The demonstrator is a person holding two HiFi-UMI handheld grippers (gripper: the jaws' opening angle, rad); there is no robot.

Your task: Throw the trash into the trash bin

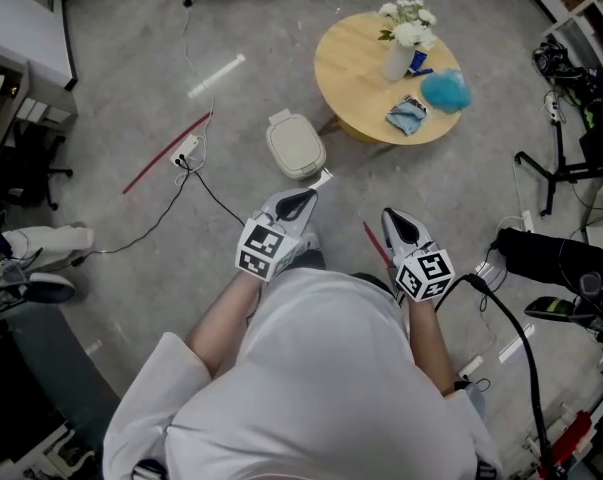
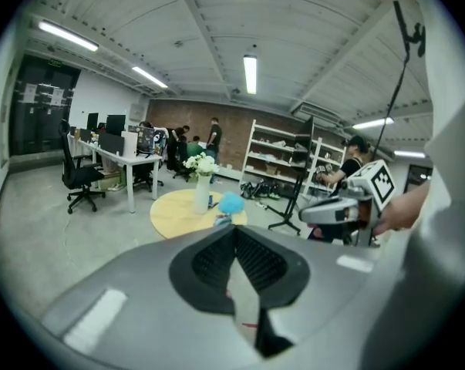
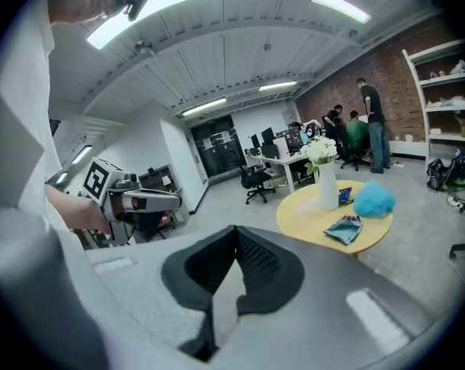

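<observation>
Bright, even light from ceiling strips — soft shadows; gripper views fisheye-warped, dark corners.

No lettering is readable anywhere (the marker cubes carry patterns only).

smooth pale wood table, fluffy blue puff, matt cream plastic bin, rough grey floor

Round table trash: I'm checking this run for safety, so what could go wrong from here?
The vase stands near the crumpled wrapper and blue fluffy ball; a reach could tip it. The lid of the trash bin looks closed, so dropped trash may bounce off. A black cable crosses the floor just ahead: a possible trip hazard.
</observation>
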